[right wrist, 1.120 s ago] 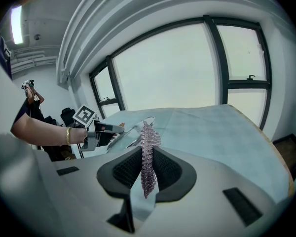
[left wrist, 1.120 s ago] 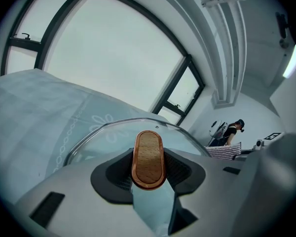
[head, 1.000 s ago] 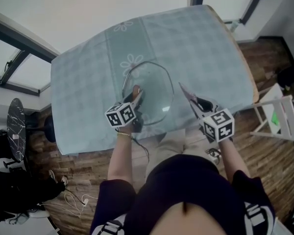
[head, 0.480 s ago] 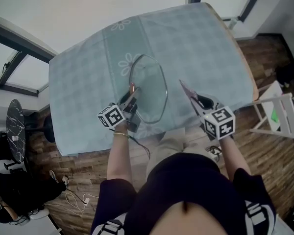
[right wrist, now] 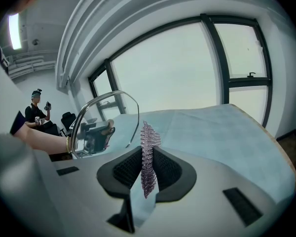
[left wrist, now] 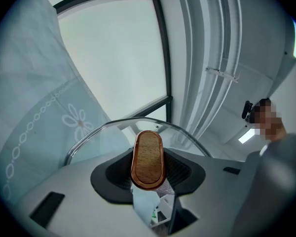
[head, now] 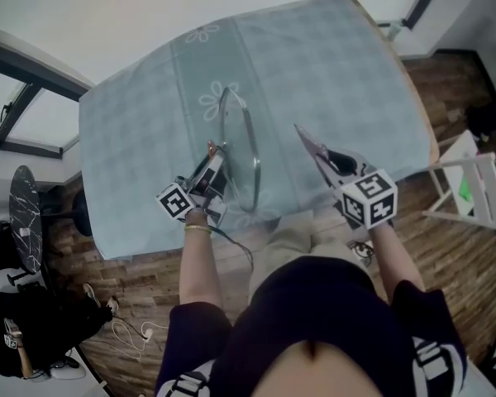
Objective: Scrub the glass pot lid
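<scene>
Glass lid (head: 241, 143) stands edge-up, left tongs (head: 212, 162) clamped on its wooden knob (left wrist: 148, 159); at three o'clock, right tongs (head: 331, 165) pinch a purple mesh scrubber (right wrist: 147, 158).

Bright room, a cloth-covered counter by dark-framed windows.
The counter (head: 355, 73) spreads beneath and beyond the left tongs (head: 213, 160) and right tongs (head: 329, 162), under a pale blue checked cloth (head: 132, 131) with flower prints. Windows (right wrist: 187, 68) stand past it. Brown wooden floor (head: 455, 259) surrounds it, with a white chair (head: 479, 198) right of the right tongs and a dark round table (head: 25, 213) left of the left tongs.
</scene>
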`<action>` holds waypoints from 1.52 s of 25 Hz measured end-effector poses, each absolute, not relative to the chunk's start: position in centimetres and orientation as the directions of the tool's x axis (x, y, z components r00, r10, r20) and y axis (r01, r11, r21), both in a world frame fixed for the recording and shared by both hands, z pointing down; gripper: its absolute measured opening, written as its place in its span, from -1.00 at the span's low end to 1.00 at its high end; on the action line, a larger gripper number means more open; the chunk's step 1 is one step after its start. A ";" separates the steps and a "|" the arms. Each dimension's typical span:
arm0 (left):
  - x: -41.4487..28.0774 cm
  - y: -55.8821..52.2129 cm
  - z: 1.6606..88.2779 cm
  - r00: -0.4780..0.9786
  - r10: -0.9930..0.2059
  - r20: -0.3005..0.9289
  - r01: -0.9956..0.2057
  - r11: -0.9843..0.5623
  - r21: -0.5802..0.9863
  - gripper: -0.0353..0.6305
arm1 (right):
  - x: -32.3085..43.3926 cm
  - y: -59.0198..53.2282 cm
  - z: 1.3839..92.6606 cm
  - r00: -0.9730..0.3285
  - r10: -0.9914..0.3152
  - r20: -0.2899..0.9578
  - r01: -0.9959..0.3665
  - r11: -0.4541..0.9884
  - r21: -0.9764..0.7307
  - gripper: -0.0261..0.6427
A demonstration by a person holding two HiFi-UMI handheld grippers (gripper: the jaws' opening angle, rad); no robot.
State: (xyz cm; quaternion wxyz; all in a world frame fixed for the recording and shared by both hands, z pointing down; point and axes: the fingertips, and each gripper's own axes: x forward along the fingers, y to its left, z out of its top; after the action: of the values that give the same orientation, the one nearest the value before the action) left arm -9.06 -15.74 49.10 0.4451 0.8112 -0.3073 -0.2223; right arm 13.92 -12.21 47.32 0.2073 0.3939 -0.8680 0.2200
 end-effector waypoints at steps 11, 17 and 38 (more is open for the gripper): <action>-10.9 -14.3 48.7 0.719 -0.672 -0.177 -0.195 -0.440 0.877 -0.40 | 10.1 -14.0 45.7 -0.692 -0.573 0.440 -0.713 0.639 -0.288 -0.72; -11.9 -13.9 48.7 0.714 -0.667 -0.214 -0.156 -0.449 0.880 -0.40 | 6.0 -16.0 43.7 -0.769 -0.541 0.339 -0.638 0.680 -0.362 -0.72; -12.2 -13.5 48.8 0.746 -0.616 -0.251 -0.090 -0.468 0.879 -0.40 | -2.0 -18.6 42.7 -0.876 -0.427 0.223 -0.478 0.717 -0.507 -0.72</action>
State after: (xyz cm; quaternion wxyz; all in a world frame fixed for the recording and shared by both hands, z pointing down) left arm -12.21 -13.49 48.75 0.4672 0.8092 -0.2184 -0.2815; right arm -2.02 -18.64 42.75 0.0447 0.2446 -0.9254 0.2859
